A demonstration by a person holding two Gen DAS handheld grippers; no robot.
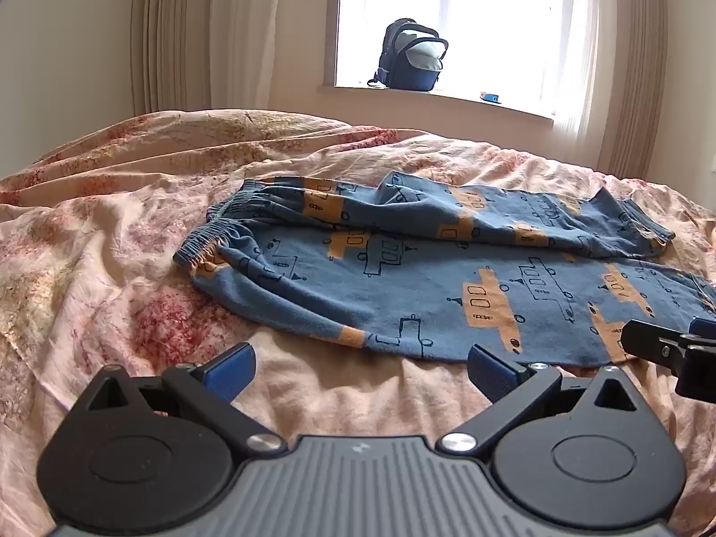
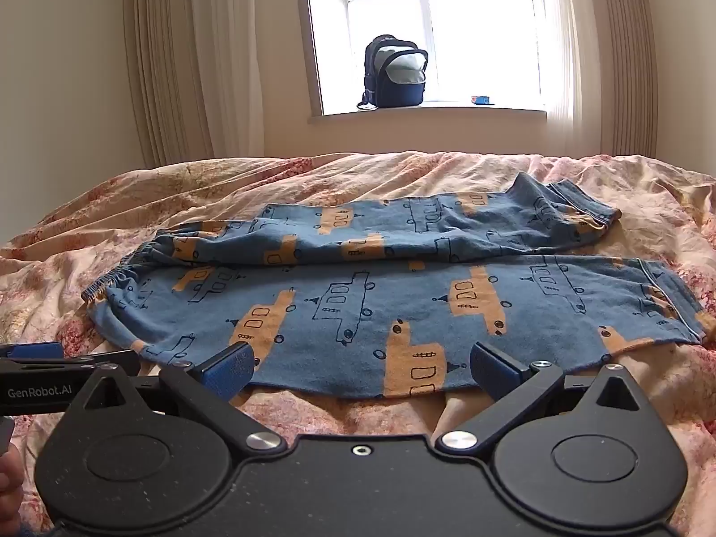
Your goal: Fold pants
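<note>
We see a pair of blue pants (image 2: 358, 295) printed with orange and outlined shapes lying across the middle of both frames on a bed with a pink floral bedspread (image 1: 89, 223). The pants are spread sideways: the gathered waistband (image 1: 201, 246) sits toward the left of the frame and the leg cuffs (image 2: 599, 219) toward the right. The two legs lie side by side, the farther one rumpled and partly overlapping the nearer one along the middle. In the left wrist view, our left gripper (image 1: 358, 369) fills the bottom of the frame with its blue-padded fingers (image 1: 228, 373) spread wide and nothing between them; they hang over bare bedspread just short of the near edge of the pants. In the right wrist view, our right gripper (image 2: 358, 369) is likewise at the bottom of the frame, fingers (image 2: 496, 369) spread wide and holding nothing, with the near hem of the pants showing in the gap between them. Whether either gripper touches the cloth we cannot tell. In the upper middle of both frames a dark backpack (image 2: 396, 74) stands on the windowsill (image 2: 447, 111) under a bright window, with curtains (image 2: 170, 67) hanging at either side.
</note>
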